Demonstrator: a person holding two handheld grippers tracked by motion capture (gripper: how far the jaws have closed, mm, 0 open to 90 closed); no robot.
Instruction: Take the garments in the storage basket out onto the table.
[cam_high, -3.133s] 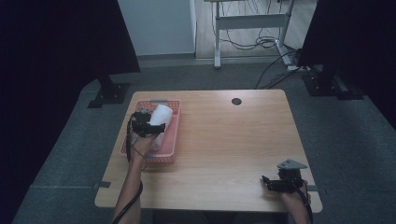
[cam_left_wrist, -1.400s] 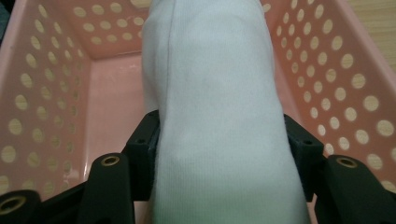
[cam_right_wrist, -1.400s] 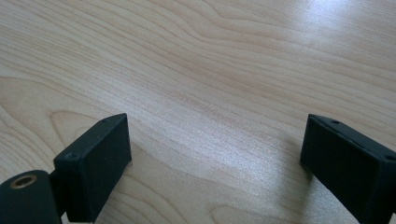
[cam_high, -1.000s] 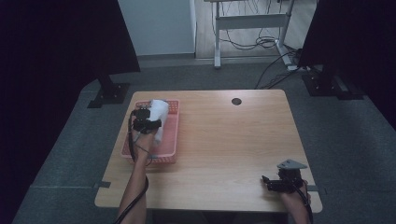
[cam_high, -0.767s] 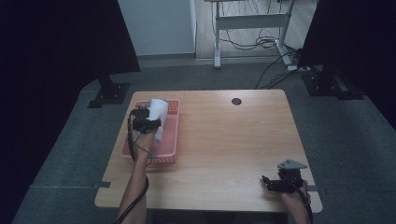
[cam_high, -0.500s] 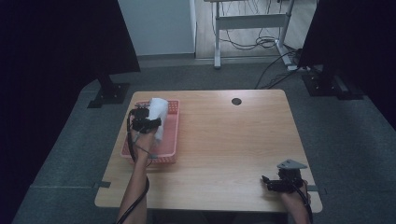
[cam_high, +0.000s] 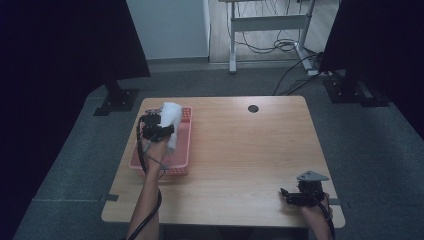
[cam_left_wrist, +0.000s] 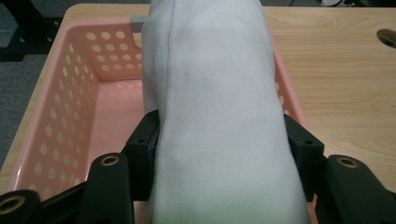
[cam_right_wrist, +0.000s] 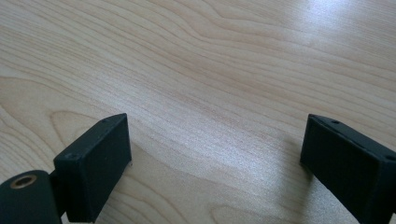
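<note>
A white rolled cloth (cam_high: 170, 116) hangs over the far end of a pink perforated basket (cam_high: 180, 160) at the table's left. My left gripper (cam_high: 159, 126) is shut on it. In the left gripper view the cloth (cam_left_wrist: 215, 93) bulges between the two black jaws of the left gripper (cam_left_wrist: 219, 144) and hides much of the basket (cam_left_wrist: 60, 116) below. My right gripper (cam_high: 286, 196) rests low at the table's front right corner. In its own view the right gripper (cam_right_wrist: 215, 144) stands open over bare wood with nothing between its jaws.
The wooden table (cam_high: 250, 150) has a round cable hole (cam_high: 253, 108) near its far edge. Black stands sit on the floor beyond the far left corner (cam_high: 117, 97) and far right corner (cam_high: 350, 90). A desk frame with cables (cam_high: 265, 30) stands further back.
My left gripper has lifted the white cloth slightly and drifted toward the basket's far end. The right gripper has stayed where it was.
</note>
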